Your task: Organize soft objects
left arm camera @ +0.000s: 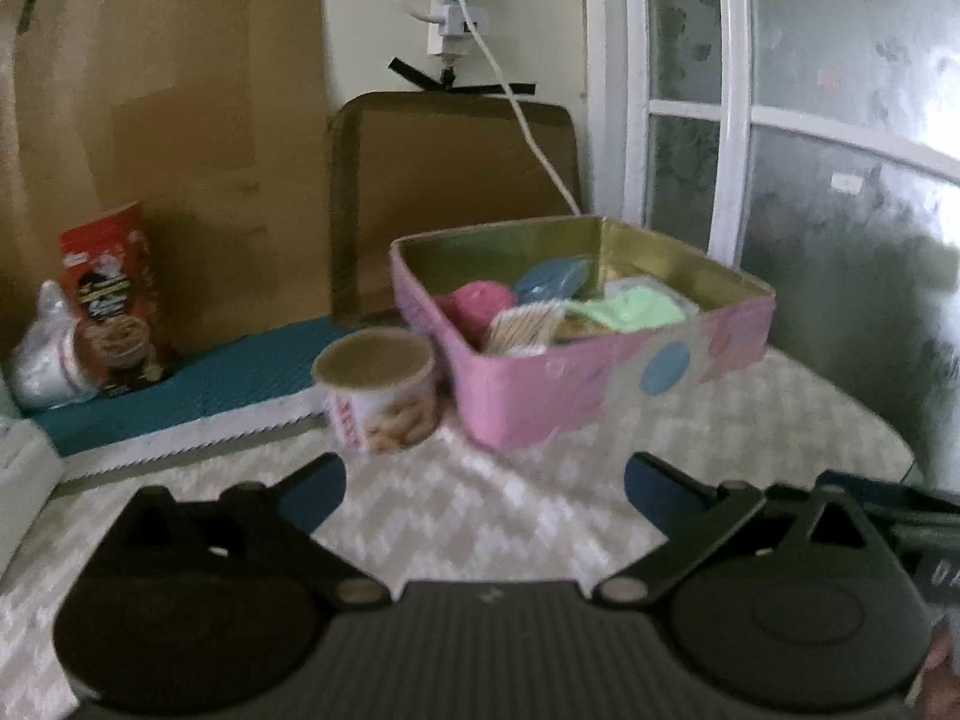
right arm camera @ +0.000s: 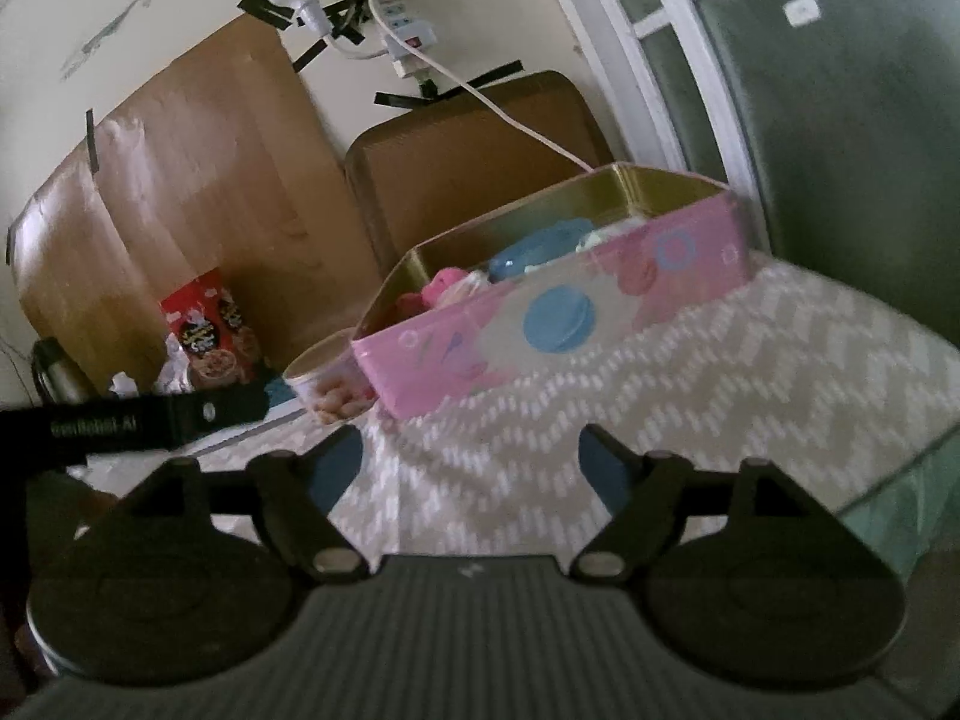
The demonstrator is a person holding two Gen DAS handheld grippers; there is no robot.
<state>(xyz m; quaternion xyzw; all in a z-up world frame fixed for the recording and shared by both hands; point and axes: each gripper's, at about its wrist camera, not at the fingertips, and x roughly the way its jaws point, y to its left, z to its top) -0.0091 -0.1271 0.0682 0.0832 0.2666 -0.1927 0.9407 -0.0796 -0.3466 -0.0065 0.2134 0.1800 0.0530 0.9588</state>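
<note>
A pink tin box (left arm camera: pixel 606 384) with a gold inside stands on the patterned cloth, also in the right wrist view (right arm camera: pixel 480 354). Inside it lie a pink soft piece (left arm camera: pixel 480 300), a blue one (left arm camera: pixel 552 279), a light green one (left arm camera: pixel 630 309) and a cream bundle (left arm camera: pixel 525 327). My left gripper (left arm camera: pixel 485 495) is open wide, short of the box, with only cloth between its fingers. My right gripper (right arm camera: pixel 471 468) is open too, empty, in front of the box. The other gripper's black body (right arm camera: pixel 132 423) crosses the left of the right wrist view.
A round biscuit tin (left arm camera: pixel 378 396) stands just left of the pink box. A red snack pack (left arm camera: pixel 114 300) and a white plastic bag (left arm camera: pixel 45 348) sit at the back left on a teal mat (left arm camera: pixel 198 390). Cardboard sheets (left arm camera: pixel 180 120) lean on the wall; a white cable (left arm camera: pixel 516 96) hangs toward the box.
</note>
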